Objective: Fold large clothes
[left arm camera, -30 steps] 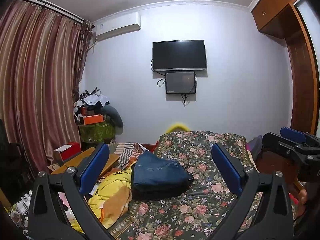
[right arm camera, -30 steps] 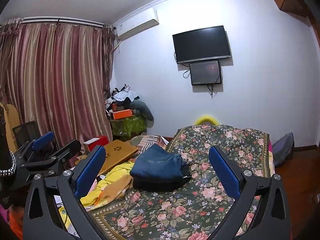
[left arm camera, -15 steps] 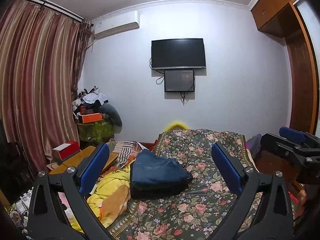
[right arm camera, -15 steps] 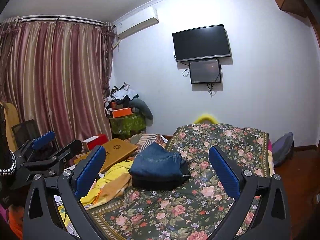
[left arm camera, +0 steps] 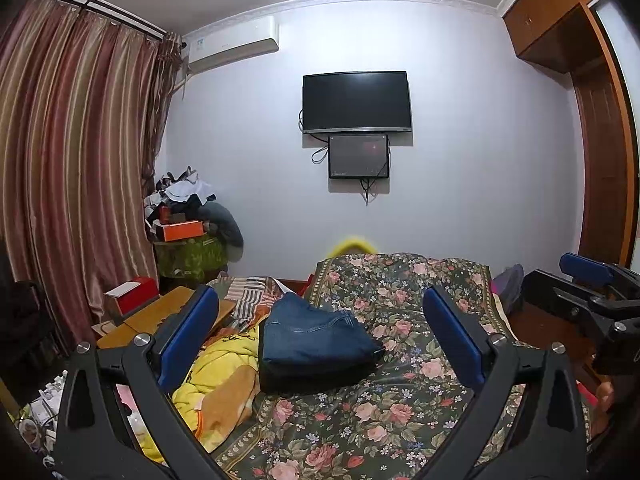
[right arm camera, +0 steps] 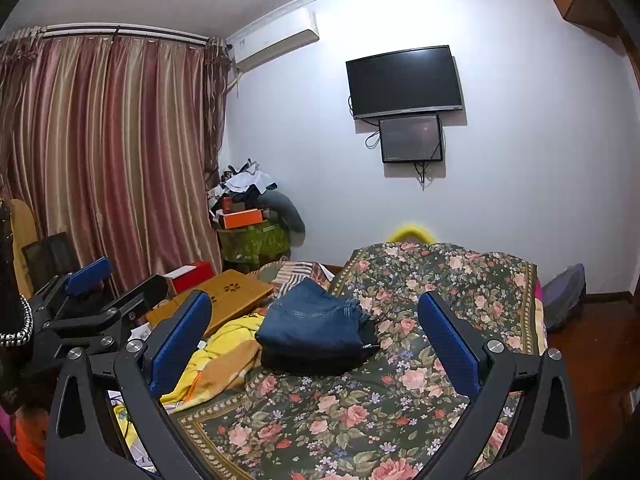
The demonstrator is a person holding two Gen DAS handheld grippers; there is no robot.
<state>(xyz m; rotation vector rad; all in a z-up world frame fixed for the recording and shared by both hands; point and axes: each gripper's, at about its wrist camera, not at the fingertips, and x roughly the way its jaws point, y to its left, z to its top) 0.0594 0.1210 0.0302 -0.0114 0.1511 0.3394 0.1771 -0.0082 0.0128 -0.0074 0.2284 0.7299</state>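
Folded blue jeans (left arm camera: 312,334) lie on top of a folded black garment (left arm camera: 316,372) on the floral bedspread (left arm camera: 400,412). The same stack shows in the right wrist view, jeans (right arm camera: 312,320) over black garment (right arm camera: 316,358). My left gripper (left arm camera: 320,340) is open and empty, held back above the bed's near end. My right gripper (right arm camera: 314,340) is open and empty, also held back. Each gripper shows at the other view's edge.
A yellow blanket (left arm camera: 224,376) is bunched left of the stack. A wooden lap desk (right arm camera: 224,300) and a red box (left arm camera: 134,294) sit further left. Curtains (left arm camera: 72,168), a cluttered pile (left arm camera: 188,216), a wall TV (left arm camera: 356,102) and a wardrobe (left arm camera: 600,152) surround the bed.
Both views have shifted very slightly; the stack sits a touch lower and nearer in frame. Both grippers stay open and empty.
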